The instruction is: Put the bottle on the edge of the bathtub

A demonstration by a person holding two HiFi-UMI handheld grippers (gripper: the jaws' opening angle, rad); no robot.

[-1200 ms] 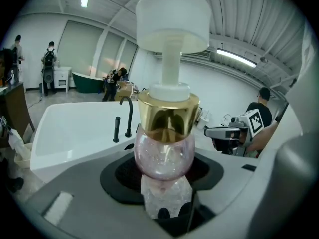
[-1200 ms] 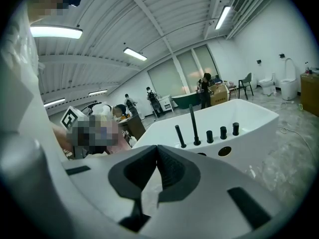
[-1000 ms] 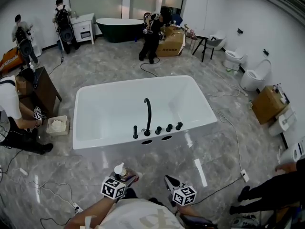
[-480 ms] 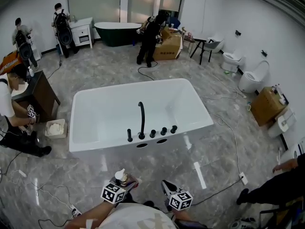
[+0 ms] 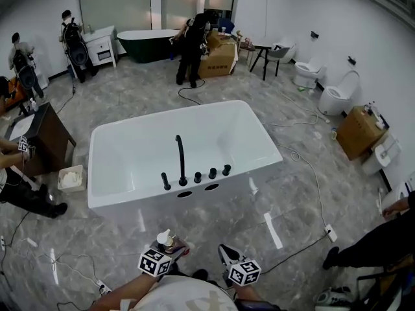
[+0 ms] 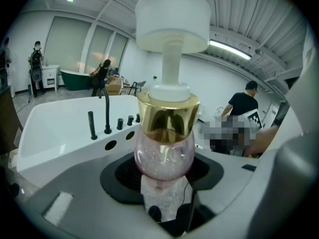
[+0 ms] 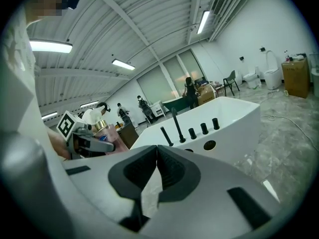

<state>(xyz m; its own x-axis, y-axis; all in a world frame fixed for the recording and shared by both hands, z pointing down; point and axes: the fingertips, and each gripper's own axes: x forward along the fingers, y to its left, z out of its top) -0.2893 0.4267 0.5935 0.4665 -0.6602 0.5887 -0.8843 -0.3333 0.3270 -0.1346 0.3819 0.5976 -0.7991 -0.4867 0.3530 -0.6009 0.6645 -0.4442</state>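
Observation:
A pink glittery bottle point(image 6: 164, 158) with a gold collar and white pump top stands upright between the jaws of my left gripper point(image 6: 165, 183), which is shut on its lower body. In the head view the bottle point(image 5: 165, 240) and left gripper point(image 5: 171, 247) sit at the bottom, short of the white bathtub point(image 5: 130, 198). The tub's near rim carries a tall black faucet point(image 5: 179, 161) and several black knobs. My right gripper point(image 5: 224, 253) hangs beside the left one; in its own view the right gripper point(image 7: 156, 153) has its pads together, holding nothing. The bathtub point(image 7: 234, 116) lies ahead of it.
Grey marble floor with cables point(image 5: 305, 167) separates me from the tub. A brown cabinet point(image 5: 42, 135) and a crouching person are at left. Toilets point(image 5: 337, 99) and a cardboard box point(image 5: 360, 131) stand at right. People and a dark green tub point(image 5: 146, 43) are at the back.
The head view has swung, so the tub and faucet now sit further left in the frame. Both grippers stay at the bottom edge, and the left still holds the bottle.

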